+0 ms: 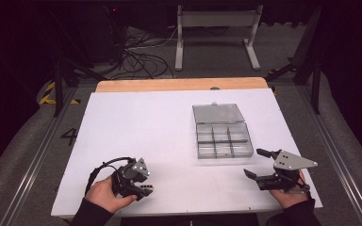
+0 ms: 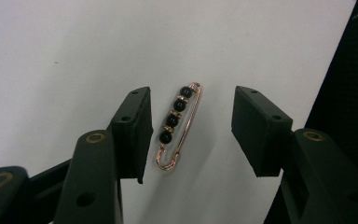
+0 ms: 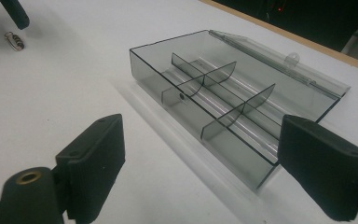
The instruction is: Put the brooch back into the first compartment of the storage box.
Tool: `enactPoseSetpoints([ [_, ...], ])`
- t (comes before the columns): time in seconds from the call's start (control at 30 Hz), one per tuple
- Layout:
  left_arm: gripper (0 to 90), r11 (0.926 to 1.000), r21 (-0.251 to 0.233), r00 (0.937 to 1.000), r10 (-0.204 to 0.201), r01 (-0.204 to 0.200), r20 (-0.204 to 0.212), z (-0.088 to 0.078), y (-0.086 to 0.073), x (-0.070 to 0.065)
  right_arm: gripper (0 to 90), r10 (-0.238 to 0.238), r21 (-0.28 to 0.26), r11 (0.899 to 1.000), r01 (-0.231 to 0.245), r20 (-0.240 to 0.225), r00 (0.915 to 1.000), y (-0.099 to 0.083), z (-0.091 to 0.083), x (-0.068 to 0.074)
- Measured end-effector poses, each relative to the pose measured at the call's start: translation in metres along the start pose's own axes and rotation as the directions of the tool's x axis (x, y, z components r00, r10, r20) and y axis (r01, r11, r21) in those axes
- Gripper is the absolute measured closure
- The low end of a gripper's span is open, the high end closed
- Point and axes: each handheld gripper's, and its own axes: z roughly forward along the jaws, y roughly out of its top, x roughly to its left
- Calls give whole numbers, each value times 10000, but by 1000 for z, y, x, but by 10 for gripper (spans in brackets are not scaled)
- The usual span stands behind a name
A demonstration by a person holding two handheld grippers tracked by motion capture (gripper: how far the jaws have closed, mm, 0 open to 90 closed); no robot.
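Near the bench's (image 1: 122, 113) front left corner, the left gripper (image 2: 189, 133) straddles a beaded pin (image 2: 178, 126) lying flat, its pads apart and not pressing it. At the front right corner, the right gripper (image 3: 200, 172) hangs released, facing an open compartment box (image 3: 242, 98) toward the right edge.

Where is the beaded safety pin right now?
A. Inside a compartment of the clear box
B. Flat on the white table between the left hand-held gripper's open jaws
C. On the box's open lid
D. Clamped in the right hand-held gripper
B: in the left gripper view the beaded safety pin lies flat on the white table between the jaws of the left hand-held gripper, close to one pad, while the other stands clear of it.
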Motion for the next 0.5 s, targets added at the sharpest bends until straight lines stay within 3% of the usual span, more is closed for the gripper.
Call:
enactPoseSetpoints([
  [0.27, 540, 9995, 329, 9999, -38, 41, -105, 5, 0, 3, 155, 31, -16, 10000, -31, -35, 10000, 0, 1, 0],
  [0.5, 648, 9980, 633, 9998, 52, -40, -195, 10, 0, 5, 155, 63, 30, 10000, -63, -35, 10000, -1, 1, 0],
])
